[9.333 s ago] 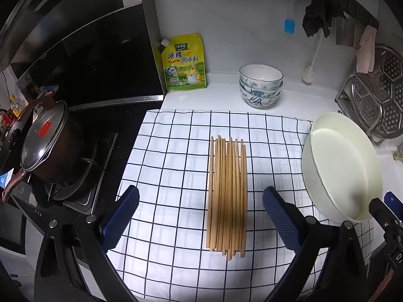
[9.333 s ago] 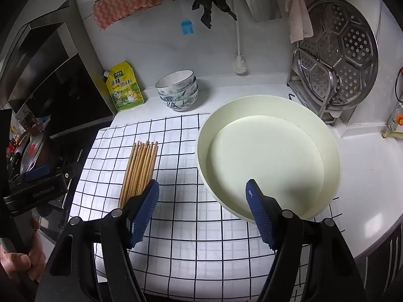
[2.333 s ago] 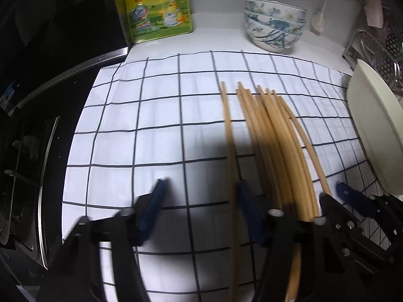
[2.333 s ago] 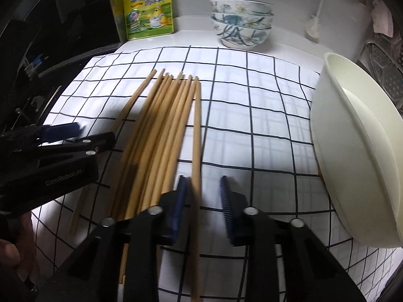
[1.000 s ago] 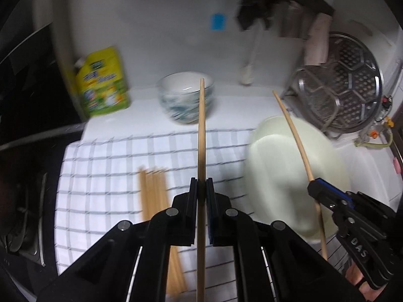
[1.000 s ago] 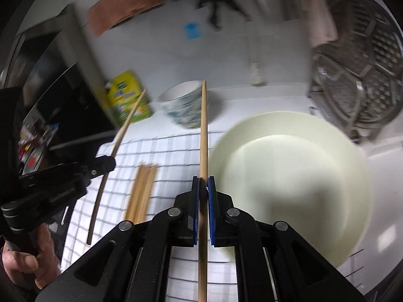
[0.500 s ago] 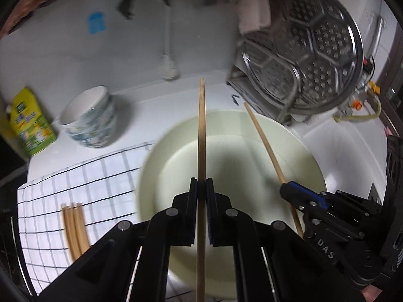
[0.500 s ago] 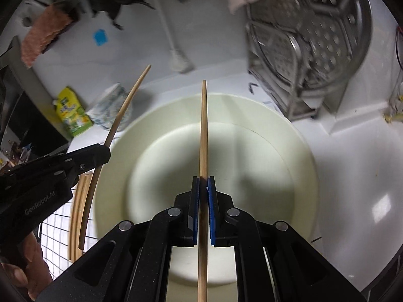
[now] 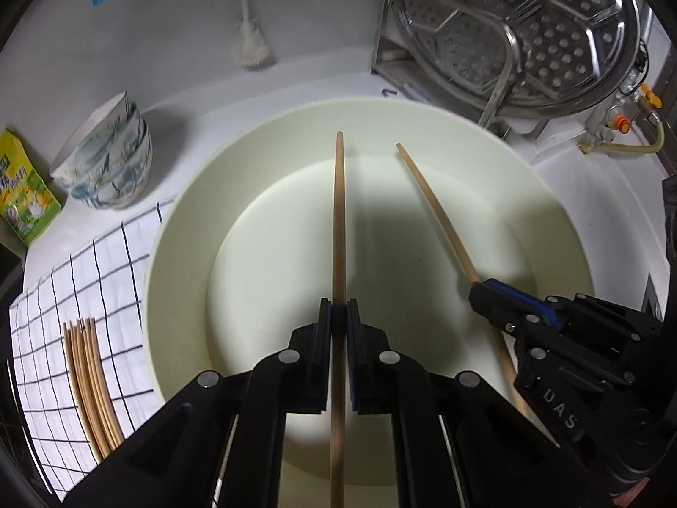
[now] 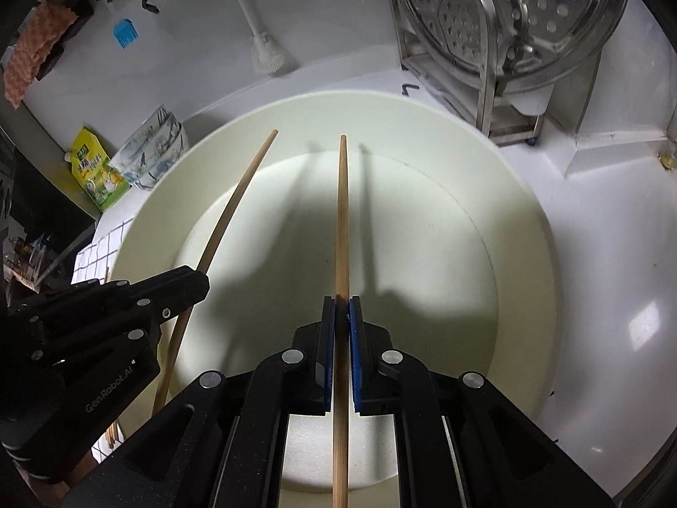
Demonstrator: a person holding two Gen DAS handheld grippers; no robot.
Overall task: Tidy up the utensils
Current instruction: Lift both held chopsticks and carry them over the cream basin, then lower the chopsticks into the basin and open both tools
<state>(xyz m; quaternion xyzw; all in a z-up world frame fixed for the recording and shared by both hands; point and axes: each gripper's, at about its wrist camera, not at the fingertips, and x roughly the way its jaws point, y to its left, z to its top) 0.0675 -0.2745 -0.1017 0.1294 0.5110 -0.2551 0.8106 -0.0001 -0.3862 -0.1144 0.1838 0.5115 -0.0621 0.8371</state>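
My left gripper (image 9: 338, 309) is shut on one wooden chopstick (image 9: 338, 220) and holds it above the large cream basin (image 9: 177, 228). My right gripper (image 10: 342, 305) is shut on a second chopstick (image 10: 342, 220) over the same basin (image 10: 529, 254). Each gripper shows in the other's view: the right one (image 9: 482, 292) with its chopstick (image 9: 431, 203), the left one (image 10: 199, 283) with its chopstick (image 10: 237, 199). Both sticks point toward the basin's far rim. Several more chopsticks (image 9: 91, 364) lie on the checked cloth (image 9: 63, 279) at the left.
A stack of patterned bowls (image 9: 105, 161) and a yellow seasoning pouch (image 9: 25, 199) stand at the back left. A metal steamer rack (image 9: 529, 29) leans at the back right. A white brush (image 9: 249, 46) hangs on the wall. A tap fitting (image 9: 622, 127) is at far right.
Both grippers have moved further right and lower over the basin with their chopsticks. The basin now fills the middle of both views and the cloth has slid to the left edge.
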